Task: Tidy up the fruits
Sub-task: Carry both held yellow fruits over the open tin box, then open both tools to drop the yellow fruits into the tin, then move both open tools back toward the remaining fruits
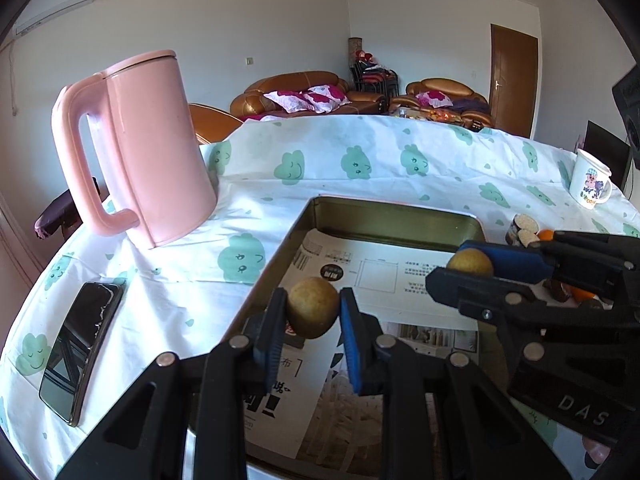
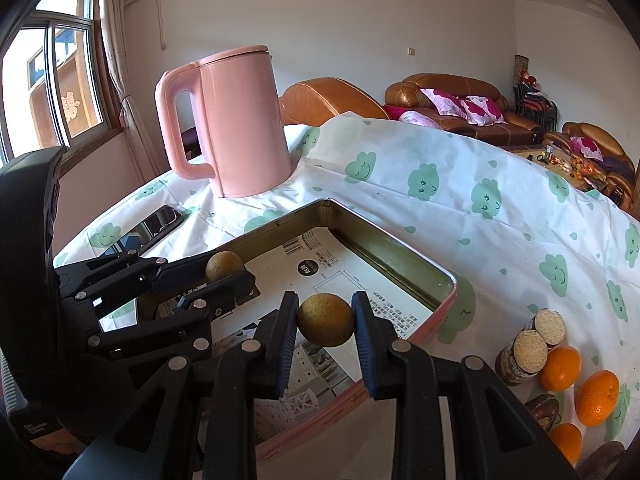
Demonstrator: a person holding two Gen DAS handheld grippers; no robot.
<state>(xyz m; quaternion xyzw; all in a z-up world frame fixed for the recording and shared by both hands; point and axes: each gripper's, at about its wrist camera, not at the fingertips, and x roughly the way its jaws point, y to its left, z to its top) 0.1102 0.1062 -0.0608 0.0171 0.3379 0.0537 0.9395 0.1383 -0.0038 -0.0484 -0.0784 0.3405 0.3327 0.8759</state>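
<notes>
your left gripper (image 1: 313,312) has its jaws clenched on a brown fruit (image 1: 313,307) above the tin tray (image 1: 394,216). your right gripper (image 2: 325,320) grasps a second brown fruit (image 2: 326,319) beside it.

The desk (image 2: 460,216), under a cloud-print cloth, carries a metal tray (image 2: 384,248) at centre, a pink kettle (image 2: 236,120) at eleven o'clock, a phone (image 1: 80,344) at nine, and oranges (image 2: 560,368) at four.

Both grippers, left gripper (image 1: 313,320) and right gripper (image 2: 325,320), are black plastic linkages with silver round rivets and ribbed blue finger pads (image 1: 352,344); white "DAS" lettering lower right.
</notes>
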